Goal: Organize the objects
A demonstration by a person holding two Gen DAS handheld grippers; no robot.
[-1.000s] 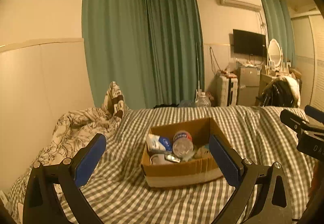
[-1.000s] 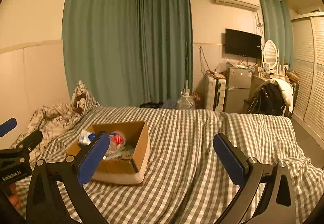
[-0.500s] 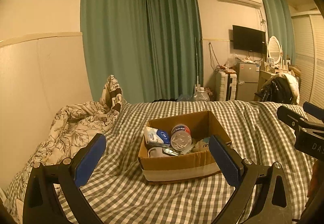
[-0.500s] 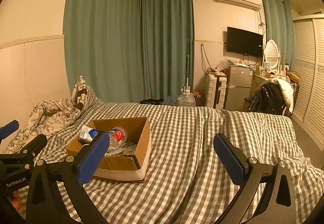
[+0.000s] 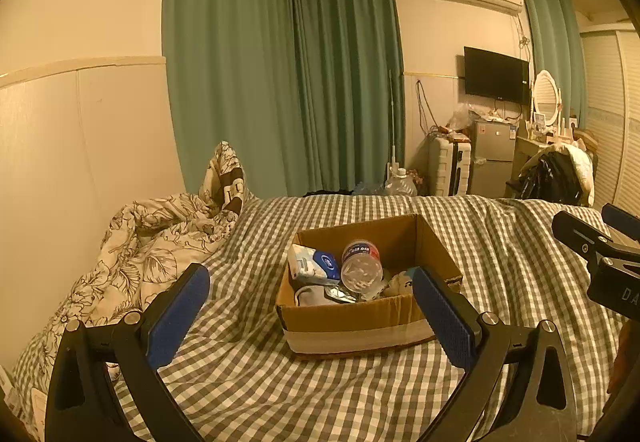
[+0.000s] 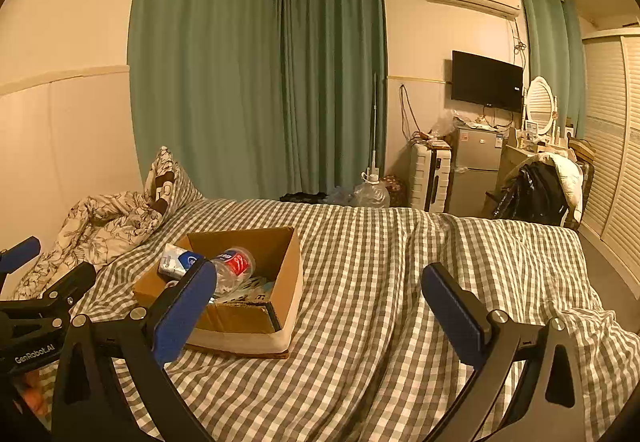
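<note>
Hovering: left gripper [image 5: 310, 296] and right gripper [image 6: 318, 296] both spread wide, empty | cardboard box [image 5: 360, 326] on checked bedspread [image 6: 380, 262], bottle [image 5: 360, 268] inside (lying loose) | risk: soft bedding tips box when nudged

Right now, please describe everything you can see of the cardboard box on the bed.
The cardboard box is brown and open-topped, with a pale tape band around its base. It sits flat on the checked bedcover, apart from the floral quilt. Inside lie a clear plastic bottle with a red and blue label, tipped on its side, a white and blue packet leaning at the left wall, and smaller items too jumbled to identify. Neither gripper touches it.
</note>
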